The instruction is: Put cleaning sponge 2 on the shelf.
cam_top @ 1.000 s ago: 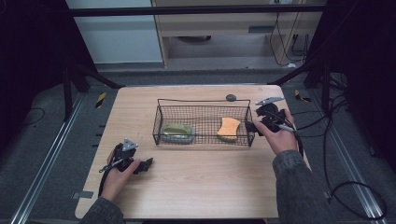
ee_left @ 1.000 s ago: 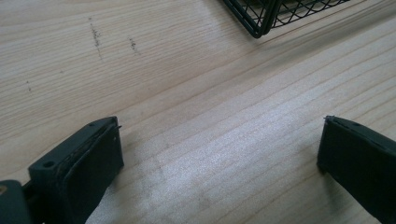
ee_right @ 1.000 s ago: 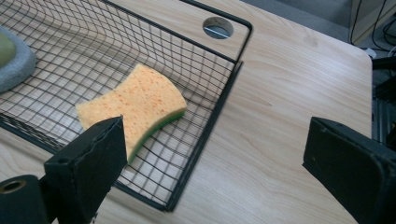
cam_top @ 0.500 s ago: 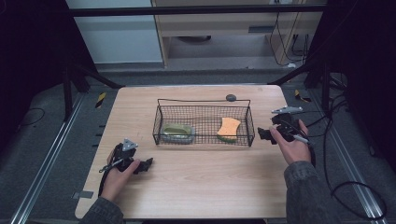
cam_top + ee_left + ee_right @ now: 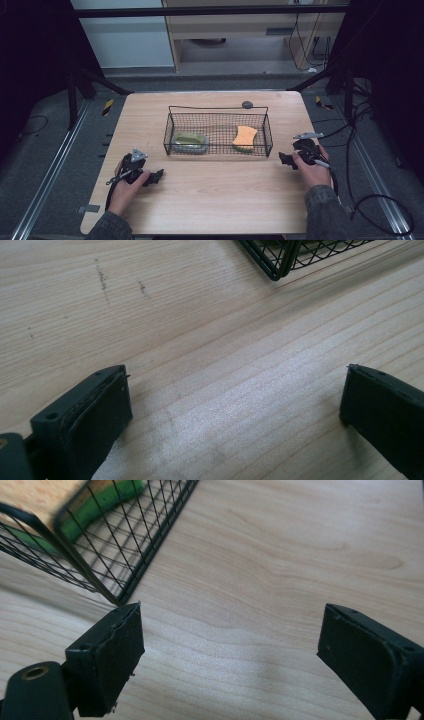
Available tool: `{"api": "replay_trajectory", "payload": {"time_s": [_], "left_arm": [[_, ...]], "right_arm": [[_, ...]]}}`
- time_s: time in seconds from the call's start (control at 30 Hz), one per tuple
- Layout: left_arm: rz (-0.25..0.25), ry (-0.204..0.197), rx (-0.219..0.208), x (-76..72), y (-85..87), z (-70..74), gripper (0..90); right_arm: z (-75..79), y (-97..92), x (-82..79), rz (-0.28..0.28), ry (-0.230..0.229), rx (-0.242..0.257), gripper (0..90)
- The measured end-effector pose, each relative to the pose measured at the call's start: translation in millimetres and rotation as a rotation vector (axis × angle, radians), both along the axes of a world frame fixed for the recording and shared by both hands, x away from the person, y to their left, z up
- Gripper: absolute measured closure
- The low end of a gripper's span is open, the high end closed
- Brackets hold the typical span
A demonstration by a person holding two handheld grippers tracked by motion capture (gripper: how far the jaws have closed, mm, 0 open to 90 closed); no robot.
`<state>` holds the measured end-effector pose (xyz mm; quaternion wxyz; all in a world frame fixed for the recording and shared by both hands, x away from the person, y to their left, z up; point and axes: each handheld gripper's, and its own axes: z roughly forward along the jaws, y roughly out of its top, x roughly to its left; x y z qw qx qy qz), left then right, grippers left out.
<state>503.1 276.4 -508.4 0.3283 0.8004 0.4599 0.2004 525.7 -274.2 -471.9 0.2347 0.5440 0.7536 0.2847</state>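
A pale wooden counter (image 5: 215, 200) with fine straight grain is seen from above. The left tongs (image 5: 156, 176), black and blocky with a grey three-cornered plate on top, are held low over the counter, their jaws spread wide with nothing between them; bare wood is seen between the flat, matte pads in the left gripper view. The right tongs (image 5: 284, 159) are held just off the right end of a black wire basket (image 5: 218, 108). Their jaws are parted and empty, and have just been closing a little; only wood grain is seen between them in the right gripper view.

The basket, a rectangular open mesh of thin wire, is placed between the two tongs and beyond them. Inside it, nearer the right tongs, a wavy-edged orange sponge (image 5: 245, 138) is propped, its green scouring side caught through the mesh in the right gripper view. Nearer the left tongs a rounded olive-green object (image 5: 190, 141) is laid; what it is cannot be made out. A small dark grey disc (image 5: 247, 104) is set beyond the basket.
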Motion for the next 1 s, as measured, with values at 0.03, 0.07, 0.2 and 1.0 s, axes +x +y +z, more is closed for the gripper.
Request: {"api": "replay_trajectory", "payload": {"time_s": [0.03, 0.07, 0.2, 1.0], "left_arm": [[0.0, 0.0, 0.0, 0.0, 0.0, 0.0, 0.0], [0.0, 0.0, 0.0, 0.0, 0.0, 0.0, 0.0], [0.0, 0.0, 0.0, 0.0, 0.0, 0.0, 0.0], [-0.001, 0.0, 0.0, 0.0, 0.1, 0.0, 0.0]], "right_arm": [[-3.8, 0.2, 0.7, -0.007, 0.004, 0.004, 11.8], [-8.0, -0.3, 1.7, -0.019, -0.004, 0.008, 12.2], [-21.1, -1.8, 6.1, -0.049, -0.008, 0.039, 12.6], [-39.1, -5.7, 23.4, -0.175, -0.061, 0.06, 8.2]]}}
